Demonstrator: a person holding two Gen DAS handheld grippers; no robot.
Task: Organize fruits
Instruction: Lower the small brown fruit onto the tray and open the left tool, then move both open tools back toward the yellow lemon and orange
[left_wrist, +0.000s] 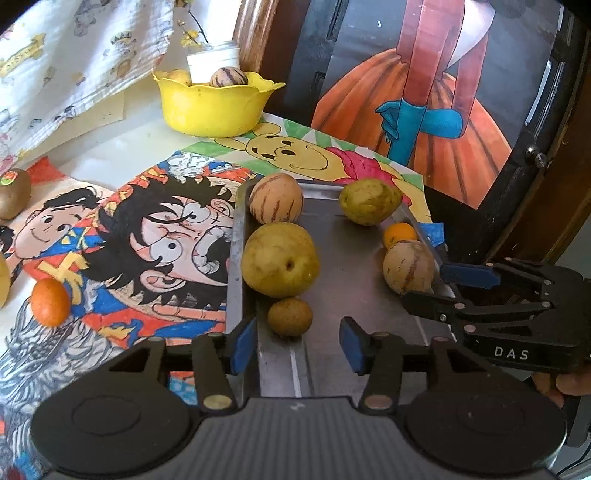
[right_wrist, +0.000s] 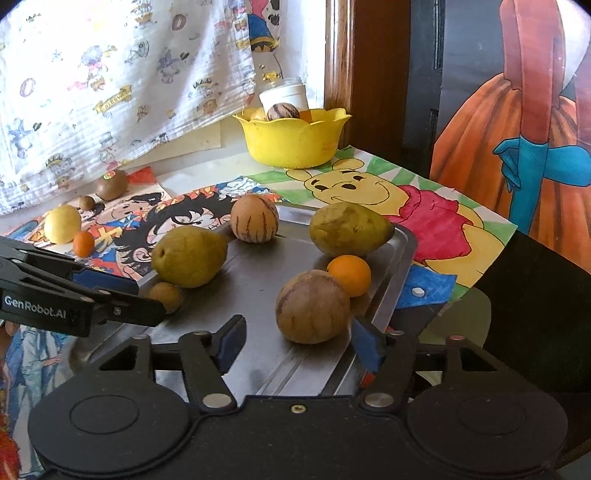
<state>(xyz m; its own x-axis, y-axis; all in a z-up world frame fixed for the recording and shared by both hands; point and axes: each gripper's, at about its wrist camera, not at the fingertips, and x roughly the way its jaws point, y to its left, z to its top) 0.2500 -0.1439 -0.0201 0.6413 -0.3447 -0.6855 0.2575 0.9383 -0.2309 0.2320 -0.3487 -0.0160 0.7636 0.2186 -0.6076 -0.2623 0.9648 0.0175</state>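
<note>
A metal tray (left_wrist: 343, 288) (right_wrist: 258, 273) holds two yellow-green pears (left_wrist: 280, 254) (right_wrist: 349, 229), two striped melons (left_wrist: 275, 198) (right_wrist: 312, 312), a small orange (right_wrist: 349, 275) and a small brown fruit (left_wrist: 290, 316) (right_wrist: 166, 295). My left gripper (left_wrist: 297, 341) is open over the tray's near edge, with the small brown fruit just ahead of its fingers. My right gripper (right_wrist: 299, 341) is open, the near striped melon just ahead of its fingers. A yellow bowl (left_wrist: 216, 107) (right_wrist: 293, 142) at the back holds a striped melon and other fruit.
Loose on the cartoon-printed mats to the left lie a kiwi (right_wrist: 110, 184), a small brown fruit (right_wrist: 86, 202), a yellow fruit (right_wrist: 62, 223) and a small orange (left_wrist: 49, 297) (right_wrist: 83, 243). A white jar (right_wrist: 284, 96) stands behind the bowl. A patterned cloth hangs behind; a dark chair stands on the right.
</note>
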